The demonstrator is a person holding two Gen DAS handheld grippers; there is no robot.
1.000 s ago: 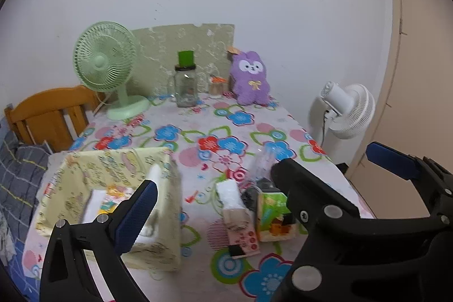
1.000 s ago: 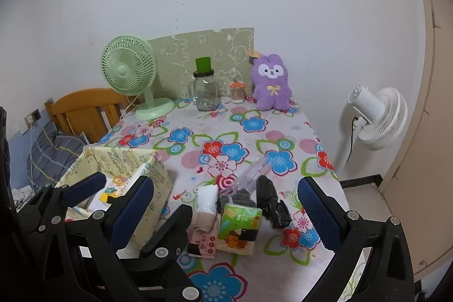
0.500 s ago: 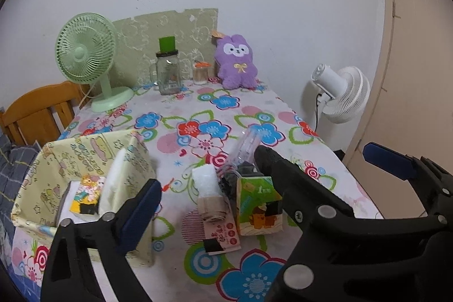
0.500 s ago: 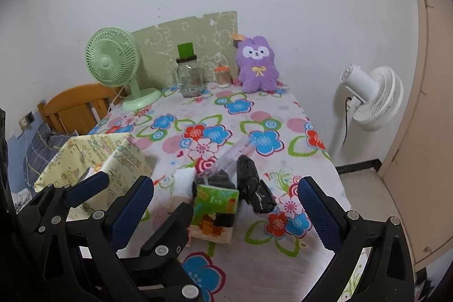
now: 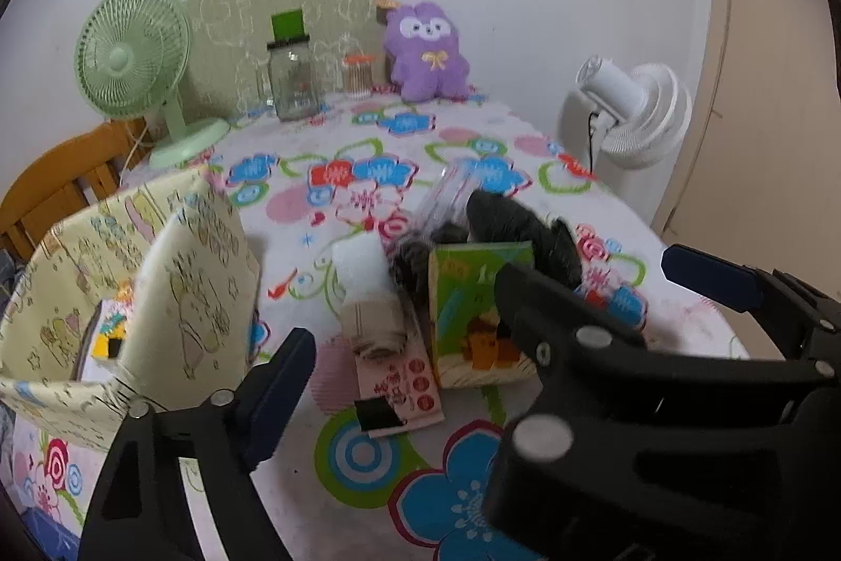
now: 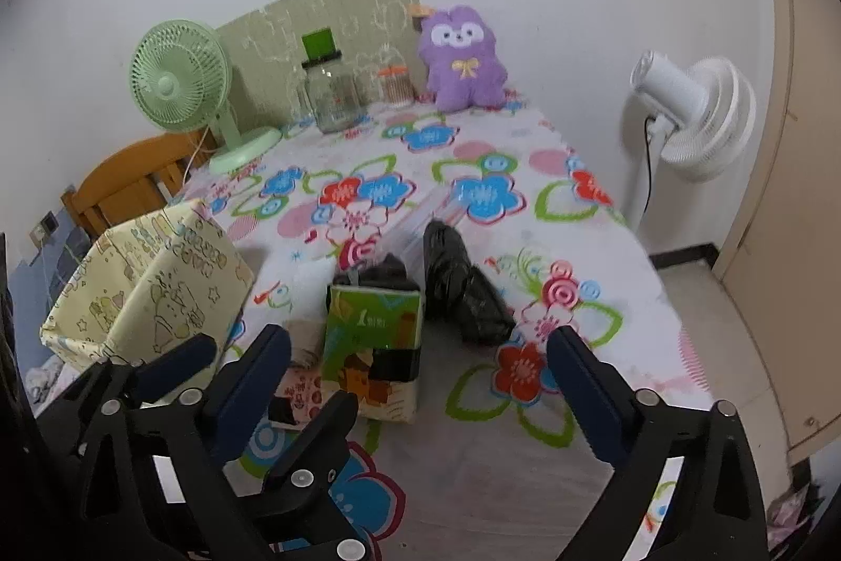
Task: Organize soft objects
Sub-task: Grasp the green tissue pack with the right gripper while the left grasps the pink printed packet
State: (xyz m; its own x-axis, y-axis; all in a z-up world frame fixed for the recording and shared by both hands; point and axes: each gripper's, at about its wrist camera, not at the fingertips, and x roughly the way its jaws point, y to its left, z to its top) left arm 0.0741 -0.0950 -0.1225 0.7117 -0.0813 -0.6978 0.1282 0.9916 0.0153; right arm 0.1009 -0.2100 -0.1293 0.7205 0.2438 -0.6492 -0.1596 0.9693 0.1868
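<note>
Both grippers, left gripper (image 5: pixel 399 340) and right gripper (image 6: pixel 418 369), gape empty, jaws narrowing.

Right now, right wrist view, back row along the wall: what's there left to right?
Green fan → glass jar → small orange-lidded jar → purple plush → white fan, standing off the table.

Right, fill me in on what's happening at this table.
A person holds a claw in each hand above a floral-clothed table, sorting soft items. Both the left claw and right claw are open and empty; their jaws have just been closing slightly. Ahead lie a green tissue pack, a rolled cloth and a black bundle. The yellow fabric bin stands at left.
</note>
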